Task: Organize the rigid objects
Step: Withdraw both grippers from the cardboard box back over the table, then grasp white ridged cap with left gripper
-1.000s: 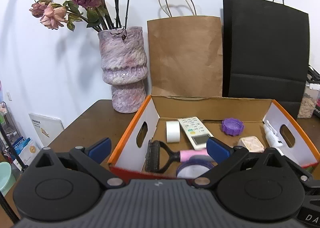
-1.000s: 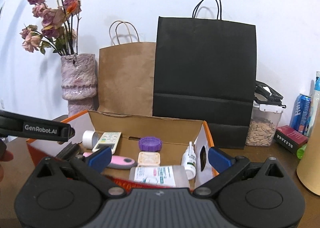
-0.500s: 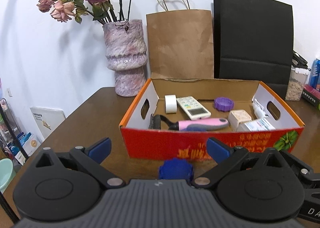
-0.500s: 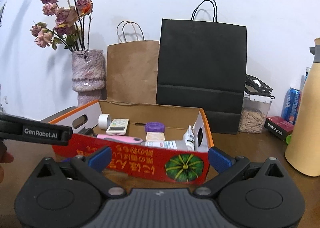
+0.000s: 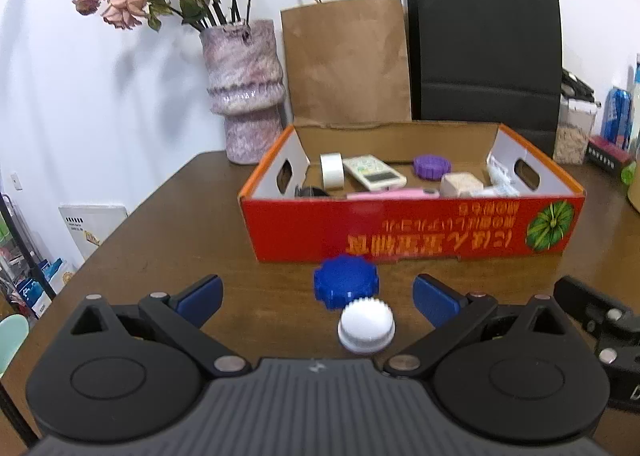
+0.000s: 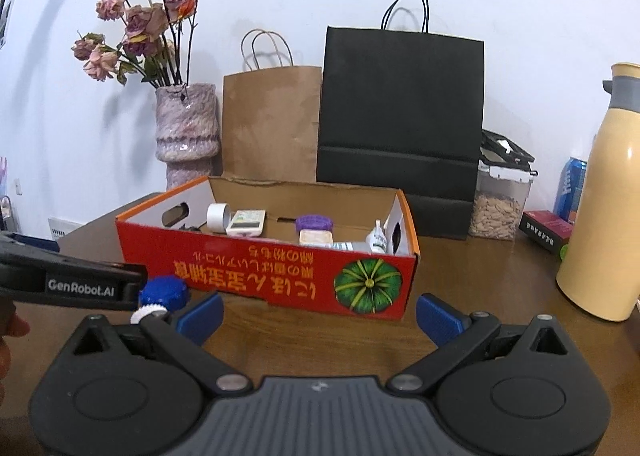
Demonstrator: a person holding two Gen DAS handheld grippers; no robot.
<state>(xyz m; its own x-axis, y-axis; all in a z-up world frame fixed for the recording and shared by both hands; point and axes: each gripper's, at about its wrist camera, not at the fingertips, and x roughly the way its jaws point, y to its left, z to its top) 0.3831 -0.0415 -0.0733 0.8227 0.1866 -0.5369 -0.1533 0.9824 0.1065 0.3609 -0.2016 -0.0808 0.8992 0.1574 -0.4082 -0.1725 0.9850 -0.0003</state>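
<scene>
Your left gripper (image 5: 318, 294) reads "GenRobot.AI" on its side in the right wrist view; the red box (image 5: 412, 226) carries yellow upside-down characters beside a green pumpkin picture — I can't read them. Both tongs stand wide apart, holding nothing, the right gripper (image 6: 320, 312) too. The blue cap (image 5: 346, 286) and white cap (image 5: 367, 326) sit touching on the wooden table (image 5: 180, 240), between your left fingers, just near of the box's front wall — bare tabletop lies left.

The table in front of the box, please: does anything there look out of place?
Yes. A blue cap and a white cap lie loose on the table before the red box, while a similar purple cap is inside it.
</scene>
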